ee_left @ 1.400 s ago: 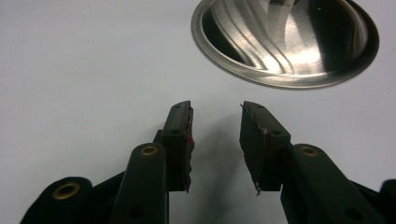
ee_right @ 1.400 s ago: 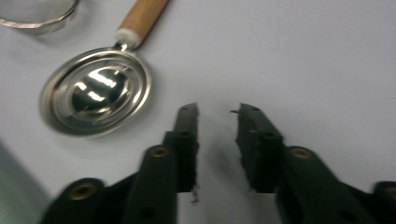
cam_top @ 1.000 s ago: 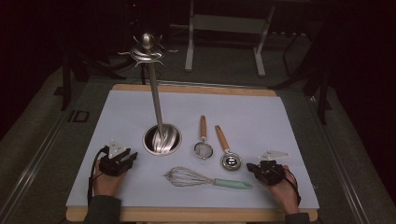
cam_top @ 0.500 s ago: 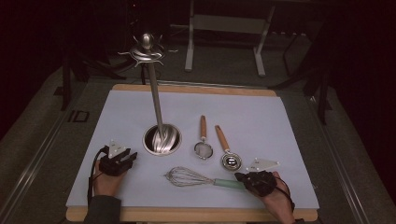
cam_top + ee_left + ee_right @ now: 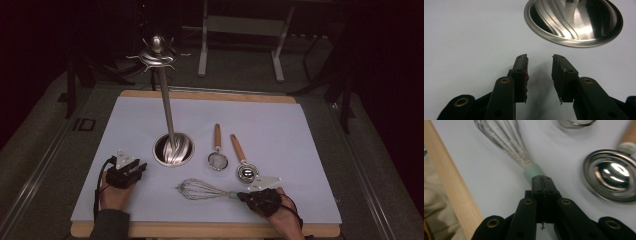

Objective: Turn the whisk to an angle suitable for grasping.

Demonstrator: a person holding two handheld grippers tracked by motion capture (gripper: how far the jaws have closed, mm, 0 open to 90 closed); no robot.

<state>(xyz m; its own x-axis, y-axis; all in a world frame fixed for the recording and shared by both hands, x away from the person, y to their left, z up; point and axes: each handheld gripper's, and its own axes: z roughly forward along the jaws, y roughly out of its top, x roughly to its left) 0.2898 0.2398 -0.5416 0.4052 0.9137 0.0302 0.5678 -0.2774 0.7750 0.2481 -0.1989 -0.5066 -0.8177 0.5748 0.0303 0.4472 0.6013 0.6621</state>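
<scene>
The right gripper (image 5: pixel 543 179) sat over the whisk (image 5: pixel 506 143) handle, so most of that mint grip was hidden; the wire loops ran off the top edge; the wooden-handled ladle (image 5: pixel 612 178) looked smeared, cut at the right edge.

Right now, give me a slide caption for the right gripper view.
Shut right gripper poised over the mint-green handle of a wire whisk, beside a round metal measuring spoon.
</scene>
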